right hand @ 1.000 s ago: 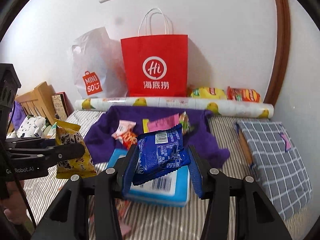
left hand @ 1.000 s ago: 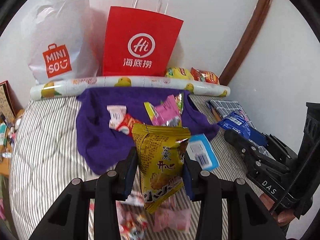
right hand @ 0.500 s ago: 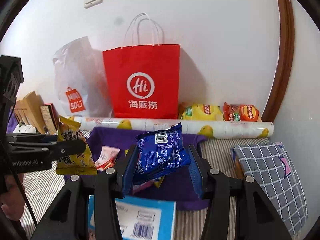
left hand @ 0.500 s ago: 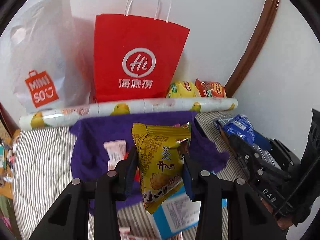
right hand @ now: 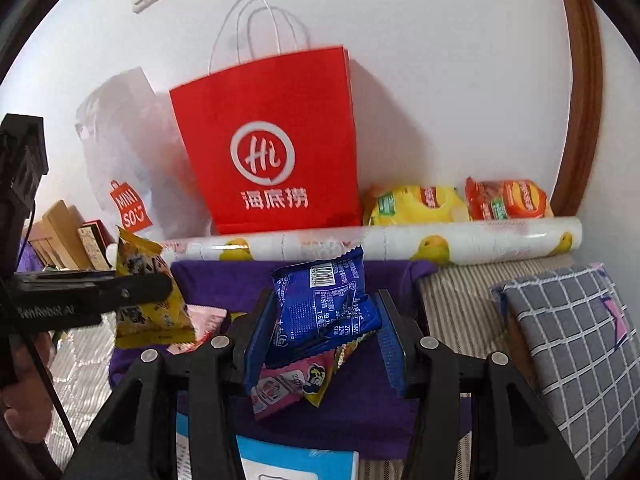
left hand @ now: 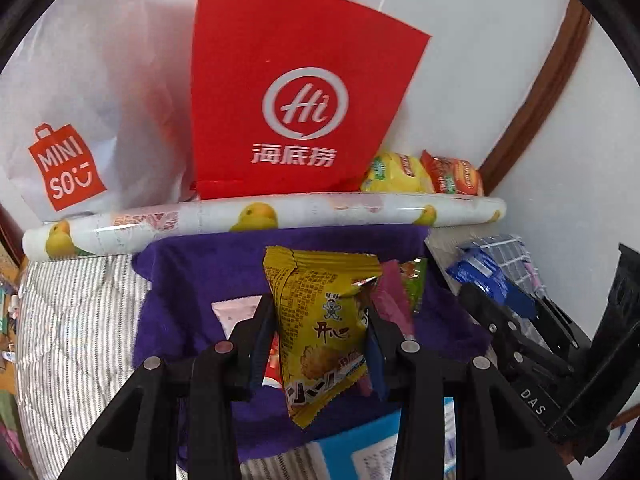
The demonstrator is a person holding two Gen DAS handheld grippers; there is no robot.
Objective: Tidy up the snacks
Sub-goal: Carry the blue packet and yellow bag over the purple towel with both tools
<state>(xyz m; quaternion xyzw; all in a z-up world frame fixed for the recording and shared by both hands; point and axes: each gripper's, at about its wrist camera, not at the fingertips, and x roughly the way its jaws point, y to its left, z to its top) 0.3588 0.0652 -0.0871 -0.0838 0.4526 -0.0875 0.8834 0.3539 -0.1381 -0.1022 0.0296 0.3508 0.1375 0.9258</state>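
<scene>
While both packets hang in the air over the purple cloth [left hand: 192, 280], neither is safe yet. The yellow packet [left hand: 320, 320] is pinched upright between the pads of the left gripper [left hand: 320, 344], jaws drawn narrow on its middle, with its torn top above the pads and its lower corner dangling free below them. The blue packet [right hand: 324, 304] sits tilted in the right gripper [right hand: 324, 340], jaws part closed on its lower half, barcode side toward the camera. Both are puffy, slick foil, so I judge that a quick swing or a slight easing of the jaws could let either slide out and drop among the loose snacks [right hand: 296, 380] already lying on the cloth. The two grippers travel close side by side; a careless turn might knock one packet against the other tool. Beyond the cloth a printed roll [right hand: 380, 240] lies across the far edge of the bed [left hand: 80, 320], and behind it the red bag [right hand: 272, 140] stands against the wall beside the white bag [left hand: 80, 100], with two chip packets [right hand: 460, 200] toward the far right corner. If the red bag is the goal, its mouth is high and its body light, so a low approach could snag the roll or tip the bag over.
</scene>
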